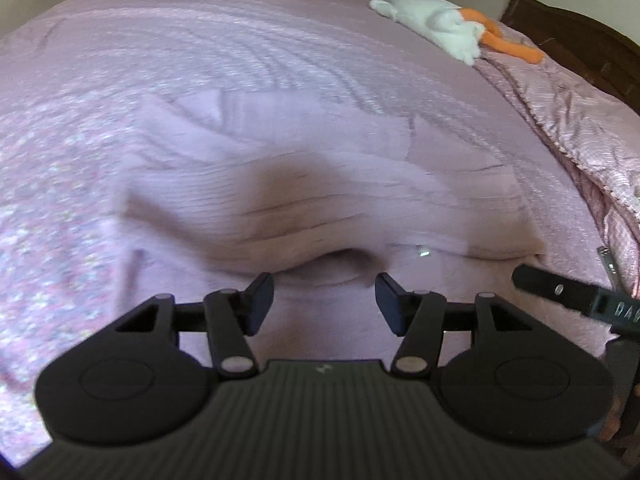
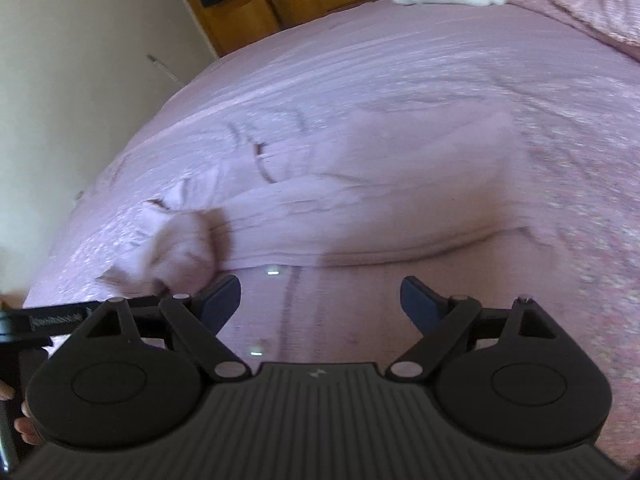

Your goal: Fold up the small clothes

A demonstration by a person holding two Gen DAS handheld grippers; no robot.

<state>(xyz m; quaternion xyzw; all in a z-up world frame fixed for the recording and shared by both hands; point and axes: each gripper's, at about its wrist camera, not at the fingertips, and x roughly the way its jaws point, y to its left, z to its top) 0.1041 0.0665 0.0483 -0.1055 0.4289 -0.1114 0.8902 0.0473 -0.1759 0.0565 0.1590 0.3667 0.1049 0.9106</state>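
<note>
**Fold status: garment partly folded, both grippers empty**

Left gripper (image 1: pixel 324 300): fingers sitting wide open, gripping nothing, hovering just short of the near edge of the pink garment (image 1: pixel 320 192). The garment is lying on the bed (image 1: pixel 240 40), same colour as the bedspread, so its edges are hard to trace. In the left wrist view it's looking doubled over: a thick rolled edge is running across the front, with flaps poking up at the back. One bunched end is showing at the left of the right wrist view, blurred.

Right gripper (image 2: pixel 320 300): fingers also spread wide, holding nothing, hovering over the bedspread just in front of the garment's folded edge.

Judgement: at least one fold is looking done, but the piece is lying loose and wrinkled, not a tidy packet. Probably left: squaring that bunched end, another fold, flattening. Can't tell exact layer count.

Far right/back: white stuffed toy (image 1: pixel 432 20) with orange legs lying on the bed, well apart from the work.
</note>
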